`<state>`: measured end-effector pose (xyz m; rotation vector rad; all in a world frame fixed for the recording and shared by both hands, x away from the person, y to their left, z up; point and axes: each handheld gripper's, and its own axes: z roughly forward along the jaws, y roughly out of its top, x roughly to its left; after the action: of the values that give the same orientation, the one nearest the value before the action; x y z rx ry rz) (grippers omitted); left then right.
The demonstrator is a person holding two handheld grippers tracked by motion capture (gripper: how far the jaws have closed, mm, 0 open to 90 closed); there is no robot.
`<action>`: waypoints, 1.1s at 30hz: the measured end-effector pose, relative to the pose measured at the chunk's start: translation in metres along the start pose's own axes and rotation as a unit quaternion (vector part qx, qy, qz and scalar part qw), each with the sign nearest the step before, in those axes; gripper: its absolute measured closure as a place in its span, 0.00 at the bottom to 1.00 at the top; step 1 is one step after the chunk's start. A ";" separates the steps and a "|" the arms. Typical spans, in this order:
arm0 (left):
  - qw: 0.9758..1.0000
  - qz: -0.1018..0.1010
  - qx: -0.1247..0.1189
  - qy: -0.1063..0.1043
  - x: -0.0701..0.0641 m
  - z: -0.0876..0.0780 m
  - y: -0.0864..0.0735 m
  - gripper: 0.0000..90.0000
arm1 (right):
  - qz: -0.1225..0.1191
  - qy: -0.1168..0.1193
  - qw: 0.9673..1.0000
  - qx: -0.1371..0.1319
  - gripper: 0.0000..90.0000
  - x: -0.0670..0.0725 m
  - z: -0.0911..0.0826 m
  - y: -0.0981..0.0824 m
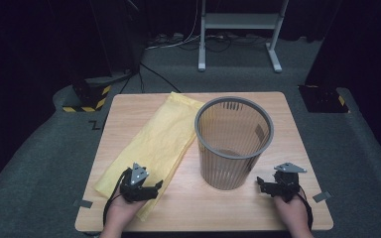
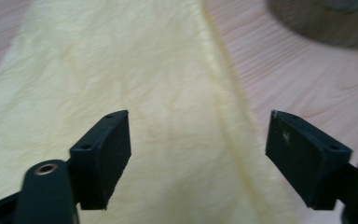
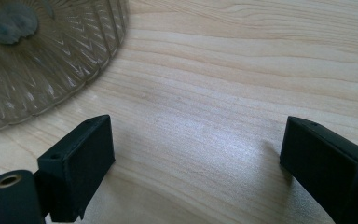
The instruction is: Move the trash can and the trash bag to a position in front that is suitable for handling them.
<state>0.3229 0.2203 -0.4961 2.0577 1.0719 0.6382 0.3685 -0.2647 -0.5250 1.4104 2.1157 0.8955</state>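
Yellow bag (image 1: 151, 141) is lying flat at the table's (image 1: 278, 106) nine o'clock, long axis running one to seven, directly under the spread-jawed, empty left gripper (image 2: 198, 154), nearer than the spread right gripper (image 3: 196, 163).

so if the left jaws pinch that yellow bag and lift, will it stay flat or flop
The yellow bag would probably flop: it lies flat, thin and creased. It is likely very light. The layers might slip, so the left gripper, jaws open above it, may catch only the top one.
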 end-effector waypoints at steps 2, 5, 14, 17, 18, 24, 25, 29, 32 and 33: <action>1.000 0.000 -0.010 0.015 0.006 0.000 -0.006 0.26 | 0.000 -0.001 1.000 0.000 0.10 0.000 0.000 0.000; 1.000 -0.012 -0.007 0.006 0.010 0.002 -0.009 0.32 | 0.000 -0.001 1.000 -0.001 0.10 0.000 0.001 0.001; 1.000 -0.009 0.006 -0.004 0.004 0.023 -0.016 0.47 | 0.001 0.000 1.000 0.000 0.10 0.000 0.001 0.001; 1.000 -0.014 0.014 -0.015 0.002 0.029 -0.016 0.47 | 0.000 0.002 1.000 0.000 0.10 0.000 0.001 0.001; 1.000 -0.014 0.016 -0.017 0.001 0.029 -0.016 0.47 | -0.001 0.001 1.000 -0.001 0.10 -0.001 0.001 0.001; 0.999 -0.033 0.022 -0.029 -0.003 0.031 -0.014 0.45 | -0.002 0.002 1.000 -0.001 0.10 -0.001 0.001 0.001; 0.999 -0.035 0.023 -0.030 -0.004 0.031 -0.014 0.45 | -0.002 0.002 1.000 -0.001 0.10 -0.001 0.001 0.001; 0.999 -0.040 0.023 -0.022 -0.007 0.030 -0.014 0.45 | -0.002 0.002 1.000 -0.001 0.10 -0.001 0.001 0.001; 0.998 -0.047 0.023 -0.017 -0.006 0.030 -0.015 0.45 | -0.002 0.001 1.000 0.000 0.10 -0.001 0.001 0.001; 0.999 -0.047 0.024 -0.014 -0.005 0.030 -0.015 0.45 | -0.002 0.002 1.000 -0.001 0.10 -0.001 0.001 0.001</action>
<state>0.3336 0.2112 -0.5266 2.0367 1.1712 0.5408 0.3701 -0.2648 -0.5250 1.4044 2.1201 0.8991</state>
